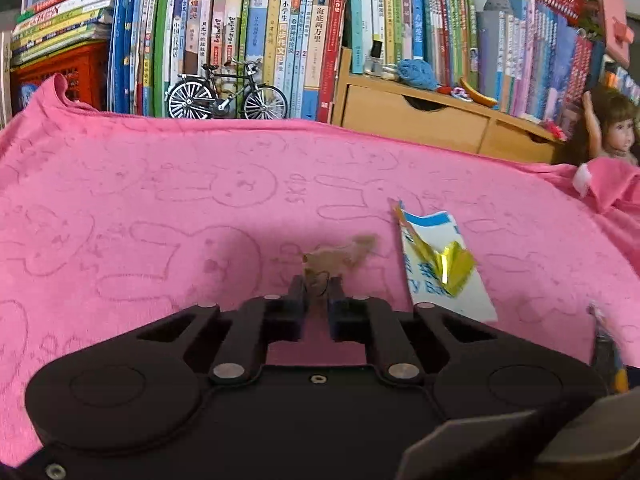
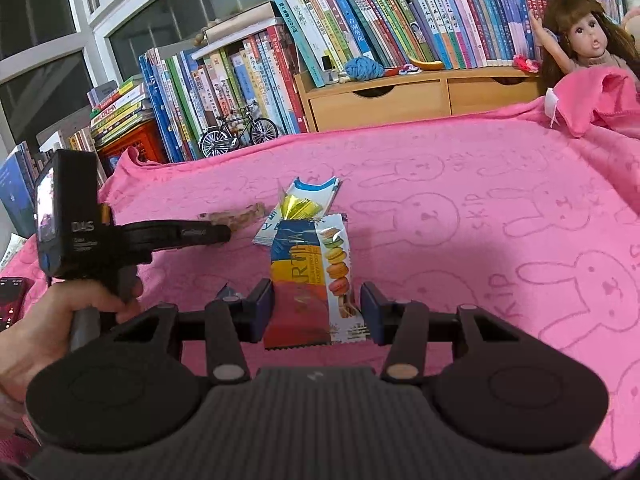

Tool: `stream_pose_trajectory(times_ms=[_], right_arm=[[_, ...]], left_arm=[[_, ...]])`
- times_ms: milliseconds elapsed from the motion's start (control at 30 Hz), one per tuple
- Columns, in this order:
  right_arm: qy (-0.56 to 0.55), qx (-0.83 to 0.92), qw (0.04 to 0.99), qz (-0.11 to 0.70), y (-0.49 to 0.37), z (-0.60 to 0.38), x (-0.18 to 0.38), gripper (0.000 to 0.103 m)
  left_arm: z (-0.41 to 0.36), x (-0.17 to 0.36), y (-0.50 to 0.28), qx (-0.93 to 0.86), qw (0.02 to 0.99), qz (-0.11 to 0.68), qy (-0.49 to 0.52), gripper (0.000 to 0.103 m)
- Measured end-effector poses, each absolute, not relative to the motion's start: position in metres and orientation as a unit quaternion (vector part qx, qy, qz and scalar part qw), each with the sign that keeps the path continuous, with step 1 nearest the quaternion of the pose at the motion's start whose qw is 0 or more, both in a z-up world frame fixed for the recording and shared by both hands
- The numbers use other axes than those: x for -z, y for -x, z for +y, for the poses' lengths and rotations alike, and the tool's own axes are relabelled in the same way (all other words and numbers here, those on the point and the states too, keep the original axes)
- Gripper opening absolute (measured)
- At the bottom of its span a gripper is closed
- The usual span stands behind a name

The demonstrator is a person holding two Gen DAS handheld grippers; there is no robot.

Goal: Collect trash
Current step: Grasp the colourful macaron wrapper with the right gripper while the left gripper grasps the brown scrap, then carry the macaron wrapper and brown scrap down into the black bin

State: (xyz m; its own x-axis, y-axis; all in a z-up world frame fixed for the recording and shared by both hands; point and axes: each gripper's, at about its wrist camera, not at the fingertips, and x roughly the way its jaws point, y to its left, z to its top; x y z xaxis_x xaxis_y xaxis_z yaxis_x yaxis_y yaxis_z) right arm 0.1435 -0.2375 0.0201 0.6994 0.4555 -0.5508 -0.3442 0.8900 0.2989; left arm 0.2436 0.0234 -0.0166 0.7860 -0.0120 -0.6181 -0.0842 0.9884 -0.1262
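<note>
In the left wrist view my left gripper (image 1: 318, 300) is shut on a crumpled brown scrap (image 1: 340, 258) that rests on the pink towel (image 1: 160, 200). To its right lies a white-and-blue wrapper (image 1: 440, 280) with a piece of gold foil (image 1: 456, 266) on top. The right wrist view shows my right gripper (image 2: 318, 306) open, with a colourful macaron wrapper (image 2: 312, 276) lying between its fingers. Beyond that wrapper are the white-and-blue wrapper (image 2: 314, 192) and the gold foil (image 2: 300, 208). The left gripper (image 2: 218, 234) reaches in from the left to the brown scrap (image 2: 244, 216), held by a hand (image 2: 48, 332).
Rows of books (image 1: 280, 40) stand behind the towel, with a model bicycle (image 1: 226, 92) and a wooden drawer unit (image 1: 420, 116) in front of them. A doll (image 2: 592, 40) sits at the far right beside a bunched fold of towel (image 2: 600, 96).
</note>
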Motion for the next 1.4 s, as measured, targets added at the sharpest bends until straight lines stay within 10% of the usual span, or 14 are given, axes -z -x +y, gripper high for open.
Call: stream_pose_trajectory(times_ms=[1400], right_arm=[[-0.077, -0.277, 0.908, 0.306, 0.043, -0.227, -0.019, 0.052]], left_arm=[[0.013, -0.023, 0.122, 0.018, 0.968, 0.234, 0.089, 0.008]])
